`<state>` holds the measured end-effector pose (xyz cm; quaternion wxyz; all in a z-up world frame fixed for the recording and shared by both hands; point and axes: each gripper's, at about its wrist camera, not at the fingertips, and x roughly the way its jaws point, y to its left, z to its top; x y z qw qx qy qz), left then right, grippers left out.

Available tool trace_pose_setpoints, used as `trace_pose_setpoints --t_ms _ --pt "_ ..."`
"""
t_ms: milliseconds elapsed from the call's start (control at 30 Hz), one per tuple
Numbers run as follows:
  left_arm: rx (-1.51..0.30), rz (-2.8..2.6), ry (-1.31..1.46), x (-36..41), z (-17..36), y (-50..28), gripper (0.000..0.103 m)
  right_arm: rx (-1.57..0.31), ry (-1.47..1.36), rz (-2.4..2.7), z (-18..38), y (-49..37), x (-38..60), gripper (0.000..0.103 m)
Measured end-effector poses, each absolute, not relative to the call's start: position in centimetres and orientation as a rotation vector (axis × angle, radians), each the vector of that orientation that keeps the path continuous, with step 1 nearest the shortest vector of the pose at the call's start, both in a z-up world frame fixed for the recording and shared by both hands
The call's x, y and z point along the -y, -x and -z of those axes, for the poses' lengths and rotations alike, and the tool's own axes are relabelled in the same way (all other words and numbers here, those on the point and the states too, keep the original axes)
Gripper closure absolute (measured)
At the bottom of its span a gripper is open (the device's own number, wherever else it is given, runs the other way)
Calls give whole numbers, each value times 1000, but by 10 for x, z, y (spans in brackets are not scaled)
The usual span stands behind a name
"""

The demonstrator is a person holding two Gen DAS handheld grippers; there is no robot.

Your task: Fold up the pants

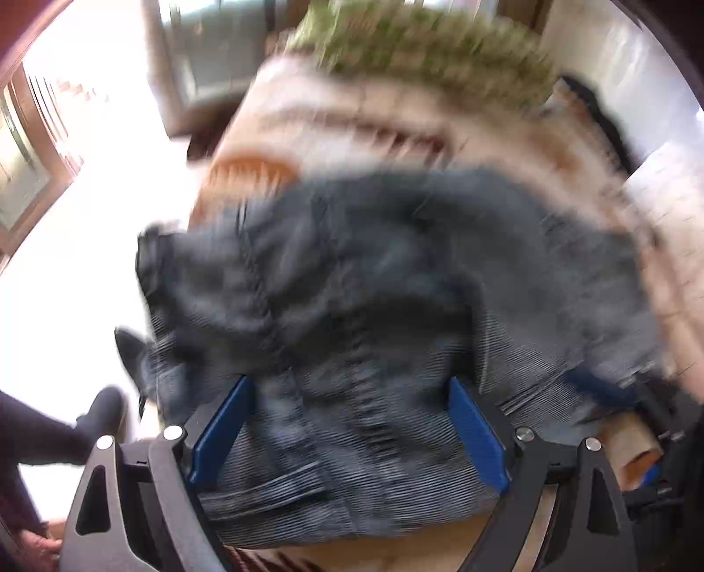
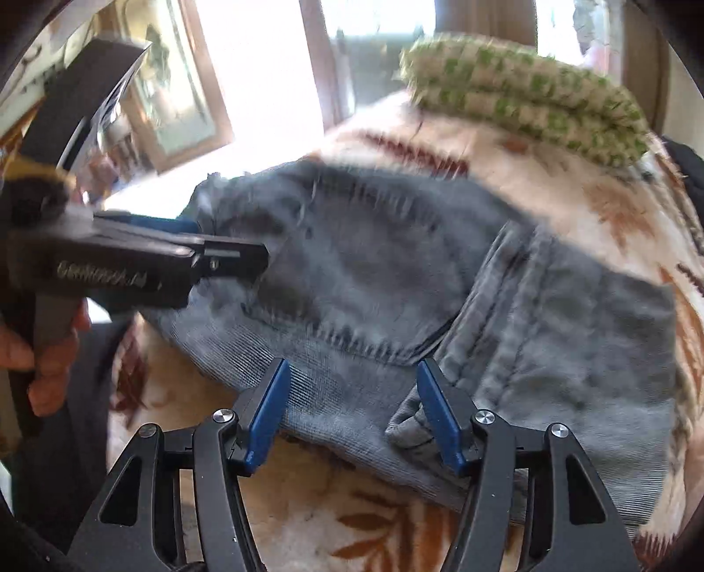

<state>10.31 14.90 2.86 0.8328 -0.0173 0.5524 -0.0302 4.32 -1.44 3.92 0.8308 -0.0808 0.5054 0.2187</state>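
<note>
Grey pants (image 2: 374, 273) crumpled, beneath both open tongs (image 2: 352, 413)

Ribbed corduroy pants (image 2: 374, 273), fuzzy blanket (image 2: 572, 185)

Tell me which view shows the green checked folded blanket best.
The right wrist view: the green checked folded blanket lies fairly sharp at the far end of the bed, beyond the grey pants. In the left wrist view it is only a motion-blurred green smear.
</note>
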Motion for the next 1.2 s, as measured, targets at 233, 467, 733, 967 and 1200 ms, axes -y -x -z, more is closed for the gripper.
trace_pose_setpoints --t_ms 233,467,733,967,1200 --pt "-1152 85 86 -160 -32 -103 5 -1011 179 -470 -59 -35 10 42" --pt "-1120 59 159 -185 -54 -108 8 -877 320 -615 -74 -5 -34 42" --pt "-1147 -6 191 -220 -45 -114 16 -832 489 -744 -57 14 -83 42" --pt "-1159 -8 237 -239 -27 -118 16 -789 616 -749 -39 17 -113 40" --pt "-1161 10 249 -247 -25 -121 16 -699 767 -730 -22 13 -140 50"
